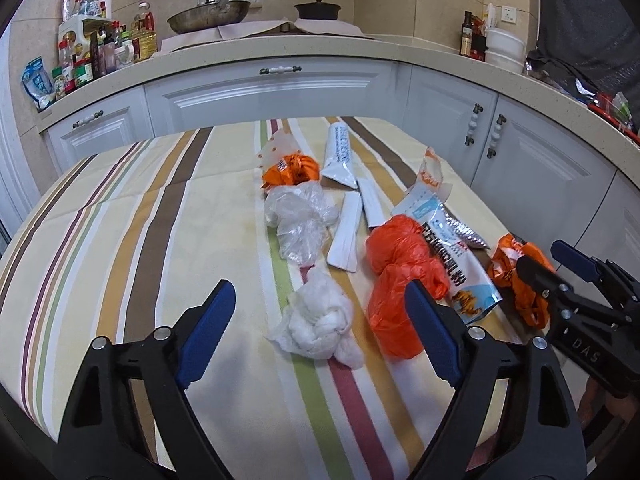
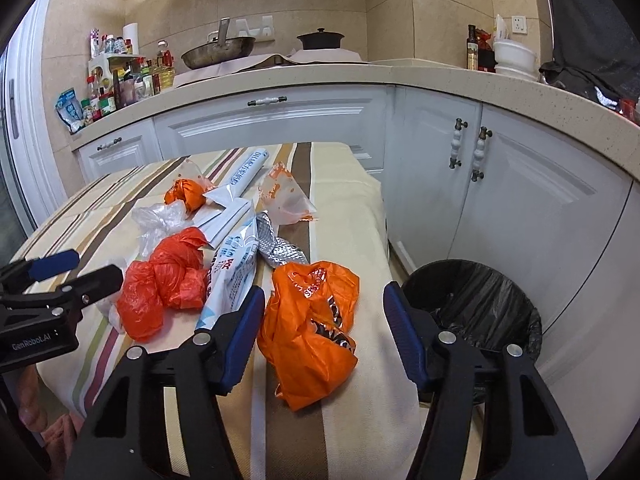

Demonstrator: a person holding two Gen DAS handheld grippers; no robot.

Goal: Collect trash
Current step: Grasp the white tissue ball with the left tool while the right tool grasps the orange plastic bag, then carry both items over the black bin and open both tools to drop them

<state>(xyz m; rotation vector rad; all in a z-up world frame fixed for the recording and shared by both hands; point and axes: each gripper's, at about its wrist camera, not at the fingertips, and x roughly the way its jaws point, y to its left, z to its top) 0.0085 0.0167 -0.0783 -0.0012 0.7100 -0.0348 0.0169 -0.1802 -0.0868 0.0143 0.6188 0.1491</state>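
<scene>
Trash lies on a striped tablecloth [image 1: 120,208]. In the left wrist view a crumpled white tissue wad [image 1: 320,324] lies between the fingers of my open, empty left gripper [image 1: 320,320]. Next to it are a red plastic bag [image 1: 400,280], a clear bag [image 1: 298,220] and a white-blue packet [image 1: 460,256]. My right gripper [image 2: 324,336] is open and empty, with its fingers on either side of an orange printed bag [image 2: 312,328], also visible in the left wrist view [image 1: 516,268]. A black-lined bin [image 2: 480,308] stands on the floor right of the table.
Farther back lie an orange wrapper [image 1: 294,170], a white tube packet [image 1: 340,152], white paper strips [image 1: 348,232] and a foil piece [image 2: 280,248]. White cabinets [image 2: 520,208] and a cluttered counter [image 1: 280,44] surround the table.
</scene>
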